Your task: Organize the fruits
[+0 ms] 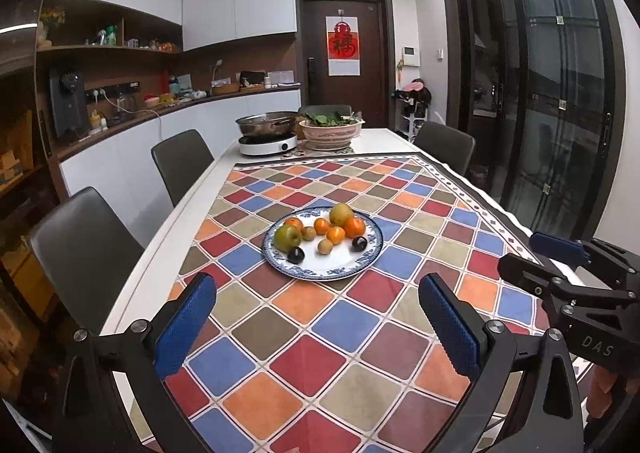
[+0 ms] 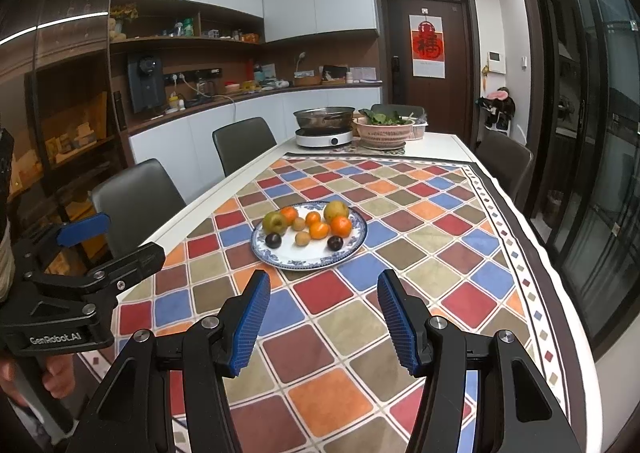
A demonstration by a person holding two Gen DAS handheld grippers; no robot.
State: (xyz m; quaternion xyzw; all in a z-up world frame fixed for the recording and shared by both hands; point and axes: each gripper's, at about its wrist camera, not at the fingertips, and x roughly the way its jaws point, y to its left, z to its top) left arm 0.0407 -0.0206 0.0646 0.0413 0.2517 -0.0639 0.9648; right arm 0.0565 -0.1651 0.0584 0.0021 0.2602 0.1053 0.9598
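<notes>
A blue-and-white patterned plate [image 1: 352, 269] [image 2: 316, 259] sits mid-table on the chequered cloth. On it lie a green apple [image 1: 287, 237] [image 2: 274, 222], a yellow-green pear [image 1: 341, 214] [image 2: 335, 210], several oranges [image 1: 354, 227] [image 2: 341, 226], two small brown kiwis [image 1: 325, 246] [image 2: 302, 239] and two dark plums [image 1: 296, 254] [image 2: 273, 240]. My left gripper [image 1: 318, 295] hangs wide open in front of the plate, nothing between its blue pads. My right gripper [image 2: 324, 289] is open too, narrower, empty, just short of the plate's near rim.
At the far end of the table [image 1: 384, 139] stand an induction cooker with a steel pan [image 1: 267, 135] and a pink basket of greens [image 1: 330, 131]. Grey chairs [image 1: 182, 163] line the left side, one [image 1: 444, 143] on the right. Glass doors [image 1: 560, 113] are at right.
</notes>
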